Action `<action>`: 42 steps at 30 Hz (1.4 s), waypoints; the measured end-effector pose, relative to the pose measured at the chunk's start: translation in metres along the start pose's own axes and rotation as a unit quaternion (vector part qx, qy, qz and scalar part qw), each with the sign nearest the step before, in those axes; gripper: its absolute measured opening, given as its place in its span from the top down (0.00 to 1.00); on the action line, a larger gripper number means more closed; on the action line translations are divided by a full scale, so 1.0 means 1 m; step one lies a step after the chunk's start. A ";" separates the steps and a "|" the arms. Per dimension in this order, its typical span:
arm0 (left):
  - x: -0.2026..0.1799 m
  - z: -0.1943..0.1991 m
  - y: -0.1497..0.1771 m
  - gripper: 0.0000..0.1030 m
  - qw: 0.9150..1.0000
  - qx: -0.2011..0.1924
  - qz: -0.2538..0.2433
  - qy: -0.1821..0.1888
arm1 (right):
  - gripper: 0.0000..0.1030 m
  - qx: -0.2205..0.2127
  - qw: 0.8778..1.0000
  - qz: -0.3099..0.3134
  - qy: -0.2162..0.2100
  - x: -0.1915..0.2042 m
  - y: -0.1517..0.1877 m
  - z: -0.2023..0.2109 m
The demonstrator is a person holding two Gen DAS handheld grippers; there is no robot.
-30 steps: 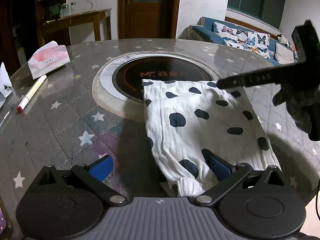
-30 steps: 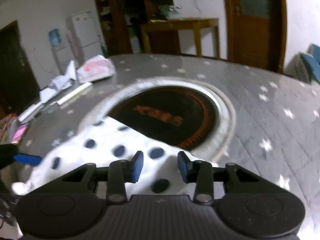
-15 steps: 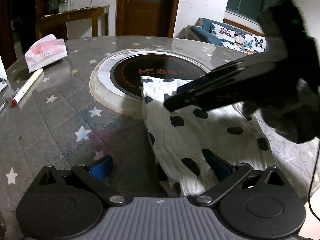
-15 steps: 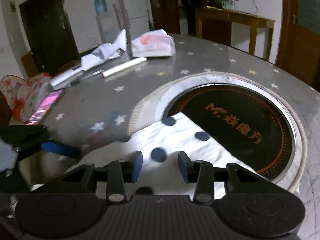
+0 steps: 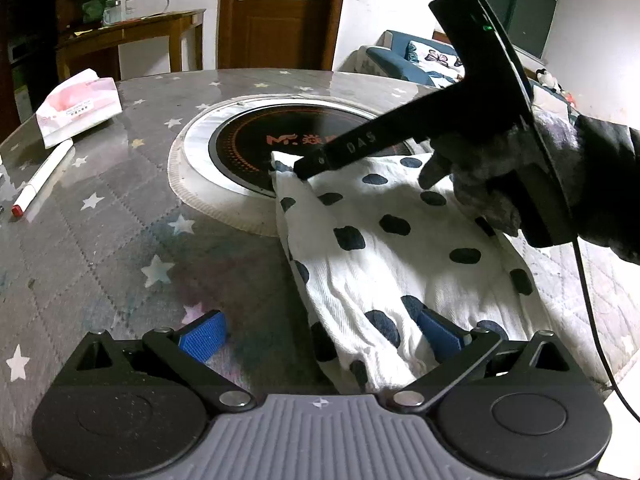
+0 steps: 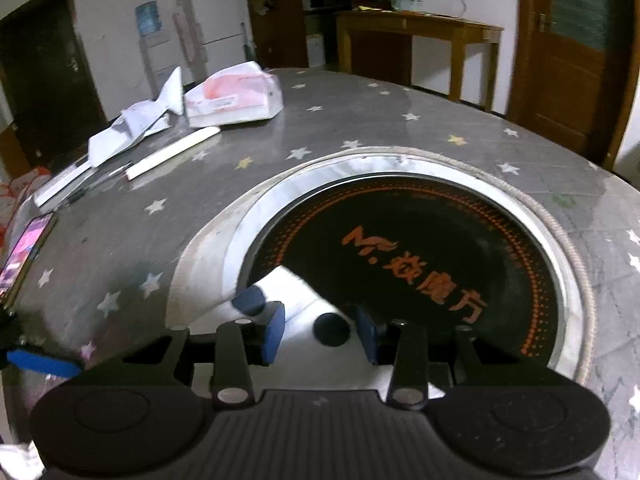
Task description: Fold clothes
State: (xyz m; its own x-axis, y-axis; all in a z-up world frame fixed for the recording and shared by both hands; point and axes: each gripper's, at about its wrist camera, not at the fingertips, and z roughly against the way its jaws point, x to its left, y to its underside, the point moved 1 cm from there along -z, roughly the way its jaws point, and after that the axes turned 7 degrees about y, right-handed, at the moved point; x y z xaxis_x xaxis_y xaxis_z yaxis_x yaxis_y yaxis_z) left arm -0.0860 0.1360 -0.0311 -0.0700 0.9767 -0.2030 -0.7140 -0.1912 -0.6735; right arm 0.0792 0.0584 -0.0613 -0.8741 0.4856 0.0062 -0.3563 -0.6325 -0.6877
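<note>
White cotton with dark blue dots, the garment (image 5: 400,256) lies as a long folded strip on the star-patterned desk (image 5: 100,240), filling the centre and lower right of the left wrist view. Its long axis runs from the bottom edge of that frame up to the round black cooktop (image 5: 256,152) set in the desk, and its far corner overlaps the cooktop's rim.

Both ends have a tool at them. The left hand-held gripper (image 5: 320,334) sits at the near end, jaws spread wide, one blue pad over bare desk and the other resting on or just above the cloth, gripping nothing. The right hand-held gripper (image 6: 318,332), held in a gloved hand (image 5: 492,176), reaches the far corner; in its own view the jaws stand partly apart with that corner and one dot lying between the pads, not yet pinched.

So the right one is nearer the far end, the left nearer the near end. Whether another fold along the length is wanted, or the strip is already folded enough, cannot be told.
</note>
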 end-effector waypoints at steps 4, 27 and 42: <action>0.001 0.000 -0.001 0.00 1.000 0.003 -0.004 0.006 | 0.61 -0.003 1.000 0.000 -0.003 0.004 0.007 0.017; 0.003 -0.004 -0.006 0.00 0.999 0.021 -0.025 0.022 | 0.60 -0.011 1.000 0.000 -0.002 0.037 0.068 0.080; -0.008 0.012 0.009 0.00 0.999 -0.026 -0.011 -0.035 | 0.59 -0.047 0.998 0.043 0.020 0.054 0.121 0.132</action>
State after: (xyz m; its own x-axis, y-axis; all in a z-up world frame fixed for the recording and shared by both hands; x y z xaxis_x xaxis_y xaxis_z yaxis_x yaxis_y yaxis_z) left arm -0.1008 0.1276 -0.0269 -0.1038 0.9848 -0.1392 -0.6796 -0.1724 -0.7131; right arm -0.0547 -0.0716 -0.0490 -0.8855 0.4569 -0.0843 -0.2459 -0.6147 -0.7494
